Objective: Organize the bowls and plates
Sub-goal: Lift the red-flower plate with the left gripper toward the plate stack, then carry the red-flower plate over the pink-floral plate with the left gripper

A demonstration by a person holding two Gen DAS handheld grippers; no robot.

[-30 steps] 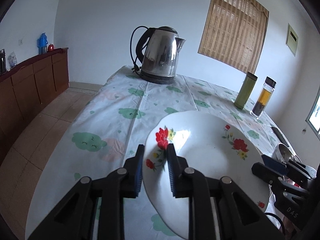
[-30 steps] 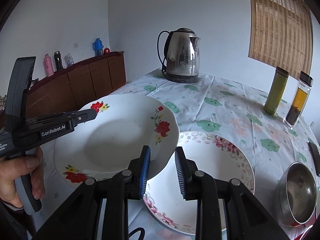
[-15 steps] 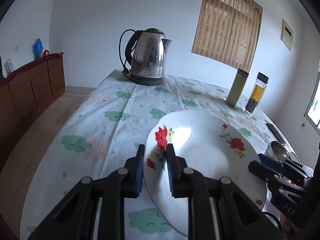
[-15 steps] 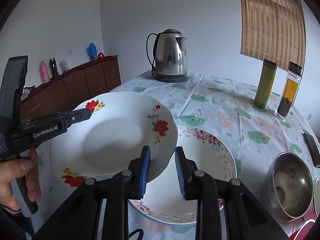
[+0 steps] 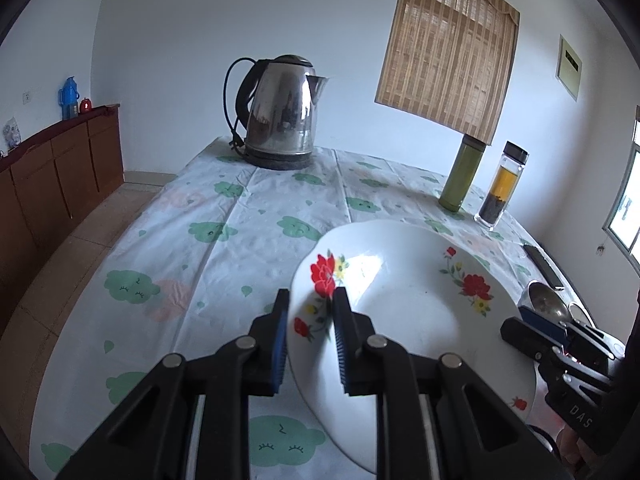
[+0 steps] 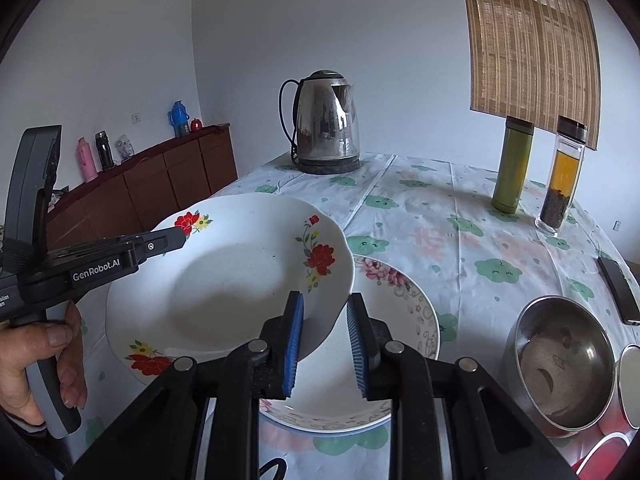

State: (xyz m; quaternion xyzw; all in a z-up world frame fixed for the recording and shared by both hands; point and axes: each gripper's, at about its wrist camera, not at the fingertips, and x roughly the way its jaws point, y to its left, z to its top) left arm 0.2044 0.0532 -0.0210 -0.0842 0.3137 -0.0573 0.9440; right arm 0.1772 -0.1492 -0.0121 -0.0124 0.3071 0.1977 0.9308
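Observation:
A white deep plate with red flowers (image 5: 416,308) (image 6: 240,280) is held in the air above the table. My left gripper (image 5: 308,328) is shut on its left rim; it also shows in the right wrist view (image 6: 168,240). My right gripper (image 6: 324,328) straddles the plate's right rim with a small gap at the jaws; it also shows in the left wrist view (image 5: 536,332). A second plate with pink flowers (image 6: 400,320) lies flat on the table under it. A steel bowl (image 6: 564,364) stands at the right.
A steel kettle (image 5: 280,120) stands at the far end of the flowered tablecloth (image 5: 240,232). A green flask (image 6: 514,168) and a tea bottle (image 6: 562,184) stand at the far right, a phone (image 6: 618,288) beside them. A wooden sideboard (image 6: 160,184) lines the left wall.
Both grippers and the flowered plate have risen and drawn back a little from the kettle. The grip on the plate is unchanged.

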